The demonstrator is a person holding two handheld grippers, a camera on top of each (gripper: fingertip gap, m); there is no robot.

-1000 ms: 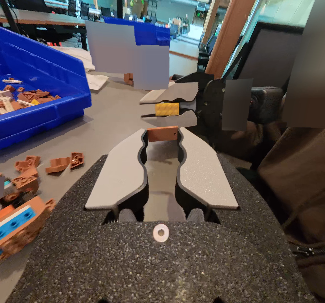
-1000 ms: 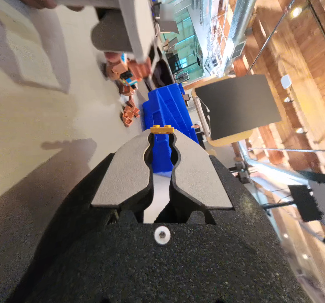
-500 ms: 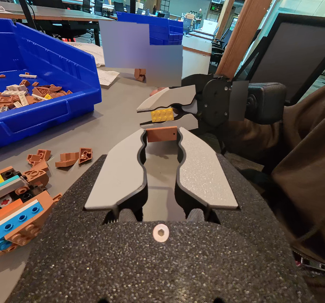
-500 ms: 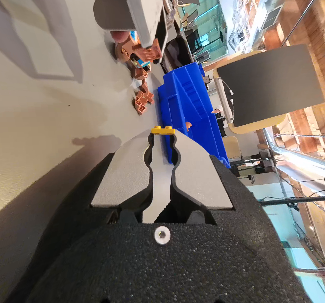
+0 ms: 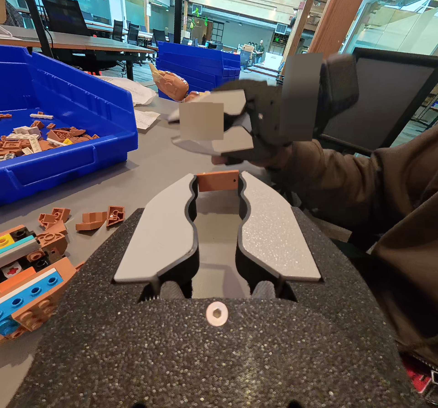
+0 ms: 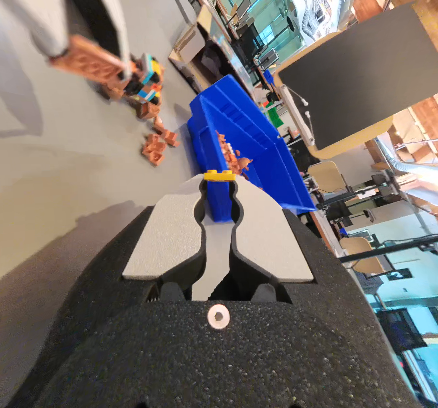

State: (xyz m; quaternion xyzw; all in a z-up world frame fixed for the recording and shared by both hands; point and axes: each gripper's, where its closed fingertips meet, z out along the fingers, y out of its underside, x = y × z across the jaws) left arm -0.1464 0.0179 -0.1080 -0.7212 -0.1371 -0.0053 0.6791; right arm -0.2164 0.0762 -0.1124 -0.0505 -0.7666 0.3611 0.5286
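Right fingers (image 6: 219,178) have lifted higher, clamping yellow plate (image 6: 219,175); left fingers (image 5: 217,181) grip brown brick (image 5: 217,181) crosswise, just below it, above counter (image 5: 151,178), beside bin (image 5: 71,150).

The left gripper (image 5: 217,179) holds a flat brick (image 5: 217,180) crosswise between its fingertips, above the table (image 5: 151,176). Ahead of it and higher hangs the right gripper (image 6: 219,178), tips pointing left, pinching a small plate (image 6: 219,175). Left of the left gripper's tips sits a bin (image 5: 71,121) with bricks inside. Loose bricks (image 5: 94,217) lie before the bin, a built model (image 5: 26,275) nearer still. Stacked bins (image 5: 196,69) stand behind, papers (image 5: 139,93) between.
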